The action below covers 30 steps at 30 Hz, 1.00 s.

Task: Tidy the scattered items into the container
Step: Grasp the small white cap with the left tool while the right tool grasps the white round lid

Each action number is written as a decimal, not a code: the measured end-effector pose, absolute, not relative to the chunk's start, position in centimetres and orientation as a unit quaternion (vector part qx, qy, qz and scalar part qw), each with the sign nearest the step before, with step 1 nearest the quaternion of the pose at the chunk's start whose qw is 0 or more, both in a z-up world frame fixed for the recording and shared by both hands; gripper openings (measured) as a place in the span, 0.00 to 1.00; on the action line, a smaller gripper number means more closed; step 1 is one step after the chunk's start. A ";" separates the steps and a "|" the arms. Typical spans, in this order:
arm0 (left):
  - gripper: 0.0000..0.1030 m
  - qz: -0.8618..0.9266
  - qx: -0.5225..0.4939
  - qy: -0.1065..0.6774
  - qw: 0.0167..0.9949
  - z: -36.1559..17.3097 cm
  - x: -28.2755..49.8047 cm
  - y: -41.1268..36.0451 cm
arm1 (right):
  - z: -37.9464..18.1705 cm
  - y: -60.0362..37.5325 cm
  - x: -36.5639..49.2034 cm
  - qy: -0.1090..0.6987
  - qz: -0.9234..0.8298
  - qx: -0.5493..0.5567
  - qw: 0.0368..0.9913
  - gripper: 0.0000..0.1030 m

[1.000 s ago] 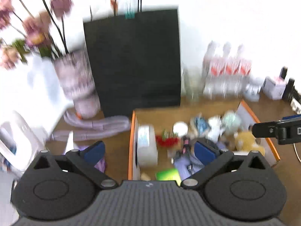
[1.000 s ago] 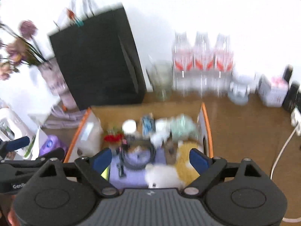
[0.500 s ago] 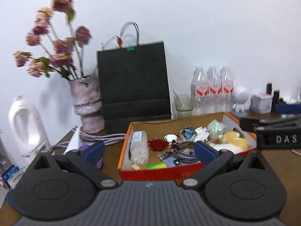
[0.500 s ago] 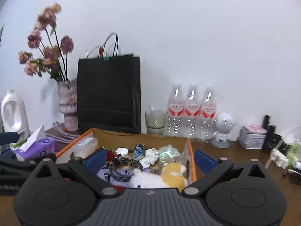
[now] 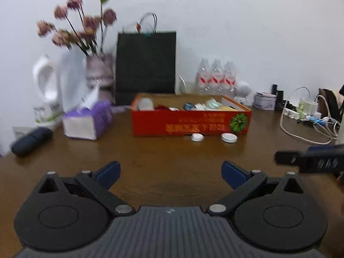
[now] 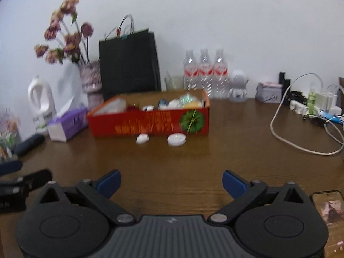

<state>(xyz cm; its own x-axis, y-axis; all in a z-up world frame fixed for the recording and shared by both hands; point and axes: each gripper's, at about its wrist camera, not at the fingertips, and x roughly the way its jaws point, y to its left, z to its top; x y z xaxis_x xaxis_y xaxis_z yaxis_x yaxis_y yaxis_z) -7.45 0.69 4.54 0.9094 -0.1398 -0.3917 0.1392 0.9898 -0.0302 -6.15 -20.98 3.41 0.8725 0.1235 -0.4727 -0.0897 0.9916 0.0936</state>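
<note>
A red cardboard box (image 5: 189, 123) (image 6: 150, 122) holding several small items stands on the brown table, far ahead of both grippers. Two small white round items lie on the table against its front wall: one (image 5: 197, 137) (image 6: 142, 138) to the left, one (image 5: 229, 137) (image 6: 176, 139) to the right. My left gripper (image 5: 171, 175) is open and empty, low over bare table. My right gripper (image 6: 171, 183) is open and empty too; it also shows at the right edge of the left wrist view (image 5: 309, 161).
A purple tissue box (image 5: 87, 120), a dark case (image 5: 32, 140), a white jug (image 5: 46, 90), a flower vase (image 5: 99, 73) and a black bag (image 5: 146, 64) stand left and behind. Water bottles (image 6: 204, 73) at back. Cables and a power strip (image 6: 309, 107) lie right. A phone (image 6: 327, 208) lies near right.
Both grippers have pulled back and down from over the box to well in front of it. The box now shows its front wall, with two white items before it.
</note>
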 end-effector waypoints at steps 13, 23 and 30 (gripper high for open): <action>0.67 -0.162 0.010 0.297 0.941 3.8 11.8 -2.1 | 1.0 -20.0 12.7 0.303 0.042 0.010 0.952 0.57; 0.45 -0.167 0.038 0.337 0.926 0.9 16.5 -5.9 | -0.2 -22.0 13.6 0.326 0.056 0.026 0.943 0.37; 0.33 -0.167 0.065 0.333 0.926 0.1 16.8 -7.1 | -0.1 -22.3 13.3 0.326 0.063 0.017 0.943 0.37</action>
